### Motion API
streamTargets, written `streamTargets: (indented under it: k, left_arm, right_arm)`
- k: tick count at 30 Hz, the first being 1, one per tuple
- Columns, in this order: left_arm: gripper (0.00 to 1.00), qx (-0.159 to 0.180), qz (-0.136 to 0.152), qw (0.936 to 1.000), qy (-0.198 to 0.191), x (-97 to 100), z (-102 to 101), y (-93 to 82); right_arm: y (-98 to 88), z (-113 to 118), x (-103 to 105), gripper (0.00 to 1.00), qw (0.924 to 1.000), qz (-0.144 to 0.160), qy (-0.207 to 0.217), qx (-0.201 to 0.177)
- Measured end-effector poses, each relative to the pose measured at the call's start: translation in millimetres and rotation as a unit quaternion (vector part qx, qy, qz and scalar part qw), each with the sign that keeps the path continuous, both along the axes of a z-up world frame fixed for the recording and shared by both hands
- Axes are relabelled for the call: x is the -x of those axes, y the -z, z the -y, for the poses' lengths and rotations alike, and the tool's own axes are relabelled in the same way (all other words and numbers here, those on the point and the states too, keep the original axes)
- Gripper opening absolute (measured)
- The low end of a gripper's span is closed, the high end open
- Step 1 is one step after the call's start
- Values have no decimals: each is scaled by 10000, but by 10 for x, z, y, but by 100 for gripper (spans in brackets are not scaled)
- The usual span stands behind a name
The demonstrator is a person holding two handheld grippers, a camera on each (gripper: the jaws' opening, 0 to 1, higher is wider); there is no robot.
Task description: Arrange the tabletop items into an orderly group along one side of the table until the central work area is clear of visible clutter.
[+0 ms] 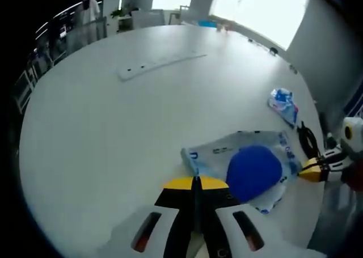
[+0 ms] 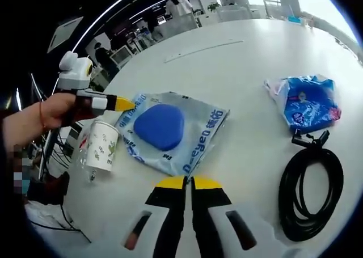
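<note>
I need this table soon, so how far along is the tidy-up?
Early days. Nothing looks grouped yet: the blue pad on its plastic bag, the paper cup, the blue packet and the black cable lie spread out. The left gripper sits at the bag's edge; the right gripper holds nothing. The power strip lies apart.

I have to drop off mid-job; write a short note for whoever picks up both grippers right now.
Left gripper: jaws shut, empty, tips at the near edge of the clear bag that holds the blue pad.
Right gripper: jaws shut, empty, tips just short of the same bag.
On the white table: paper cup standing beside the bag, blue wrapper pack, coiled black cable, white power strip lying far off alone.
Done: cup, bag, pack and cable lie loosely near one edge.
Left: bring the strip over, tidy the group.
</note>
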State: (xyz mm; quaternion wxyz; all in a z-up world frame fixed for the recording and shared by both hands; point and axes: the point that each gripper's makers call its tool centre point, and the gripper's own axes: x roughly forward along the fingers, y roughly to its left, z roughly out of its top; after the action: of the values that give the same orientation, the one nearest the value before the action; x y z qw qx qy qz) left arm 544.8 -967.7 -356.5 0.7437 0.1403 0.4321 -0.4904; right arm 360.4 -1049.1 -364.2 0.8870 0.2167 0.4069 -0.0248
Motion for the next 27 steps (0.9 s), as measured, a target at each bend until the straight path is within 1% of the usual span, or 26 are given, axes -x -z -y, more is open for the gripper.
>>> streamTargets:
  k: [13, 27]
  left_arm:
    - [0, 15, -22, 10000, -79, 16, 8, -27]
    - [0, 110, -38, 9998, -132, 51, 59, -73]
  right_arm:
    - [-23, 33, -1, 0, 10000, 52, 70, -14]
    - [-70, 194, -27, 0, 9997, 134, 214, 6]
